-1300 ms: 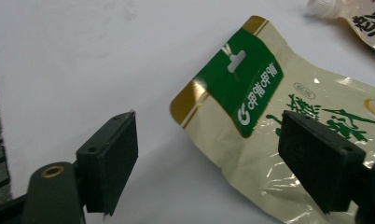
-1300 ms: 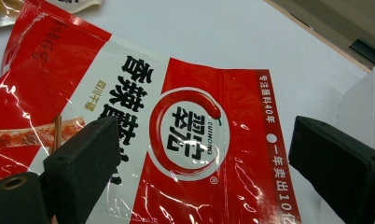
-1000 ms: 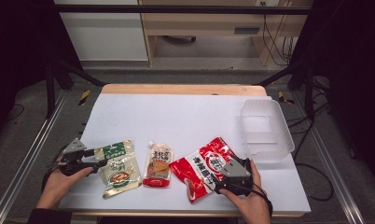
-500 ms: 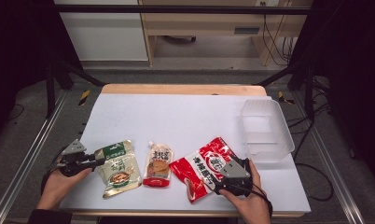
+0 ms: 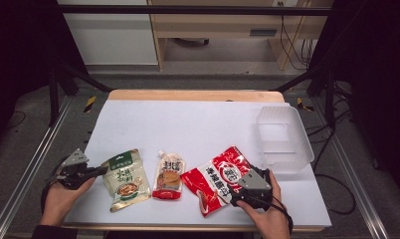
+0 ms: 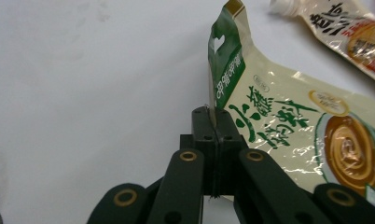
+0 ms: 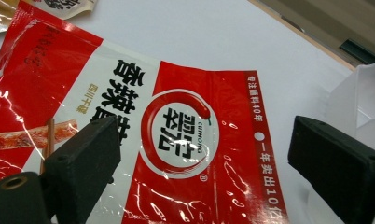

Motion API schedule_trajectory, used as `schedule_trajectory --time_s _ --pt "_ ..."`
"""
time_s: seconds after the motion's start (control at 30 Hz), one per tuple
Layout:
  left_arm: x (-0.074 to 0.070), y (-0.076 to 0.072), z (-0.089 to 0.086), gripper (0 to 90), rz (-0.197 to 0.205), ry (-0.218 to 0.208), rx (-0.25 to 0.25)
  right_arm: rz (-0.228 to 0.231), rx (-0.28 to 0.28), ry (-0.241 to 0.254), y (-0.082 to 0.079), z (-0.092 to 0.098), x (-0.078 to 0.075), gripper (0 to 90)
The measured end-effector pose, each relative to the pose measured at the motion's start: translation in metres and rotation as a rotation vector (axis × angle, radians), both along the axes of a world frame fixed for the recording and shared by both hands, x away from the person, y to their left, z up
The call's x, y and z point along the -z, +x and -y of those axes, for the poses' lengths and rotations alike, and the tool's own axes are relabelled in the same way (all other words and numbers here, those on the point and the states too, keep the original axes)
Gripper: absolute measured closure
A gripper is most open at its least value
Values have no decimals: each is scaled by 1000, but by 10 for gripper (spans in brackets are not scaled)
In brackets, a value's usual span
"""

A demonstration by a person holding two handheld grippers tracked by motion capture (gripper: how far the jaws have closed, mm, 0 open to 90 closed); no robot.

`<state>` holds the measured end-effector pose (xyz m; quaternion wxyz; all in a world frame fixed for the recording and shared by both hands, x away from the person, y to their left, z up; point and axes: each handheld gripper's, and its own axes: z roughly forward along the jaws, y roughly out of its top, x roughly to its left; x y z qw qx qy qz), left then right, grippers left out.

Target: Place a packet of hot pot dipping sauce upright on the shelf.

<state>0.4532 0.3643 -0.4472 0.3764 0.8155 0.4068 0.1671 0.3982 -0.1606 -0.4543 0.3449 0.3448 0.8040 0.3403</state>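
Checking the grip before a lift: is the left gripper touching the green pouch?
Touching. In the left gripper view, the left gripper has just closed its jaws on the green pouch's edge.

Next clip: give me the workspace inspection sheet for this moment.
Surface: white table, wooden far edge.
Job's things: green pouch at left, its edge pinched; red pouch flat at right; small spouted pouch between them.
Clutter: clear tray at right, nothing seen in it.
Grippers: left gripper has just been closing, now shut on the green pouch's edge; right gripper open over the red pouch.
Cables: one trails from the right gripper; others on the floor at right.
Surroundings: dark frame legs, cabinets behind.
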Motion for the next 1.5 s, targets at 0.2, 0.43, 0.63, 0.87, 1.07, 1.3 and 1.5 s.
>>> schedule_trajectory --time_s 0.2,0.43,0.63,0.87,1.07,1.3,1.5 --pt "-20 -18 0 900 74 -32 9 -44 -22 5 1 3 0 122" --pt "-45 -32 9 900 120 -34 59 -104 -74 -7 -3 -3 0 105" --pt "-73 -46 24 900 163 2 134 -92 -133 -37 -4 -18 -13 78" --pt "-96 -59 35 900 183 23 212 -127 -215 -58 -3 -37 -33 77" --pt "-110 -61 43 900 202 55 246 -144 -268 -96 6 -51 -52 77" --pt "-120 -47 51 900 195 86 265 -178 -357 -127 19 -75 -75 113" --pt "-126 -36 60 900 183 69 298 -217 -413 -178 34 -94 -90 179"
